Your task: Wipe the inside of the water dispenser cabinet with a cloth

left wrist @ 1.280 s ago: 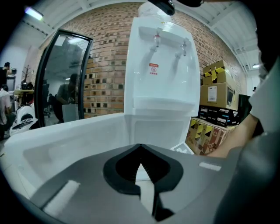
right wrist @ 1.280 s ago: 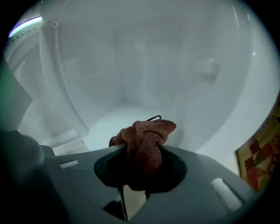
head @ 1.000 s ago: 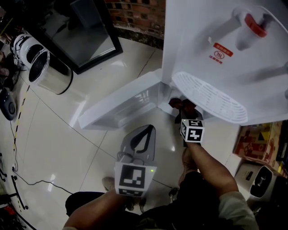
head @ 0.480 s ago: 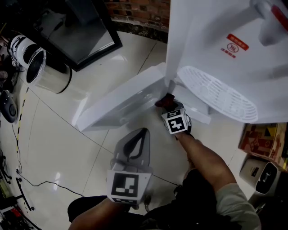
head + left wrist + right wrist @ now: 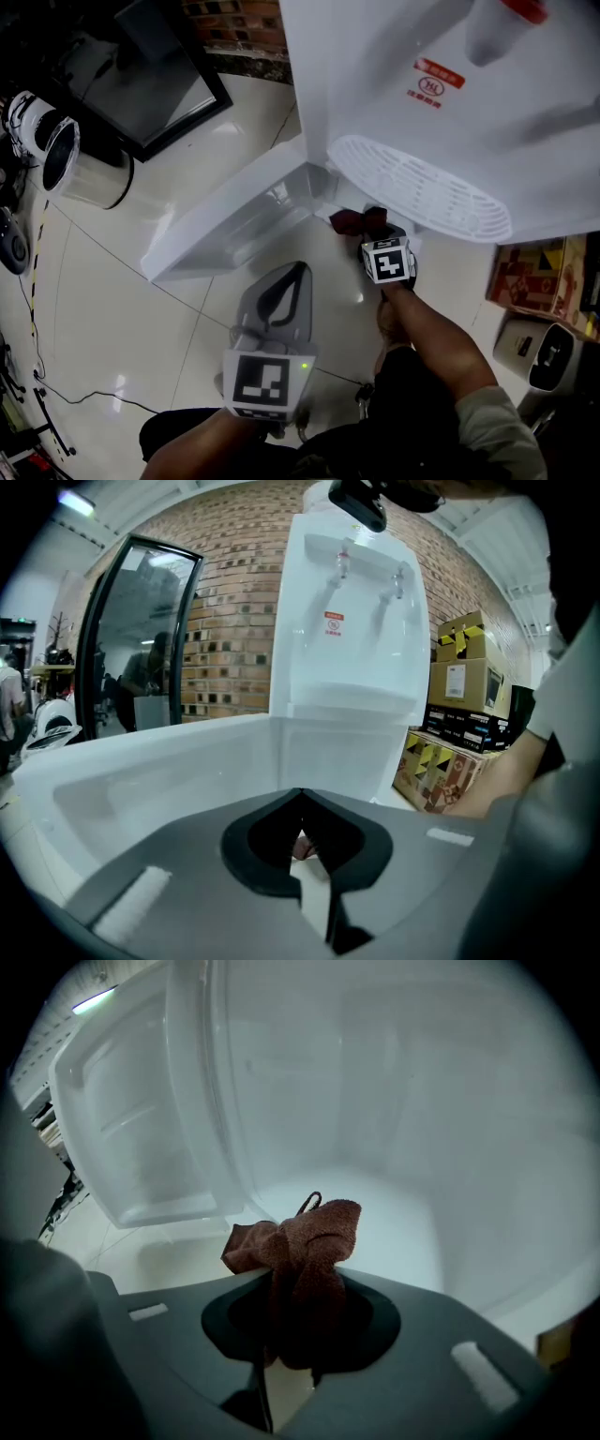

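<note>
Room: a glossy pale tile floor (image 5: 112, 309) is spreading under everything, a brick wall (image 5: 234, 621) is running behind, and cardboard boxes (image 5: 464, 682) are sitting beside the white water dispenser (image 5: 422, 112).
Cabinet: its door (image 5: 225, 225) is hanging wide open to the left, baring the white inside (image 5: 394, 1101).
Right tool (image 5: 291, 1335): it is clamping a dark red cloth (image 5: 300, 1241) and pointing down into the cabinet mouth, below the drip tray (image 5: 422, 187).
Cloth: it is bunching out ahead of the tool; whether it is touching the cabinet floor I cannot tell.
Left tool (image 5: 302, 841): its jaws are sitting together on nothing, hovering over the floor near the open door.
</note>
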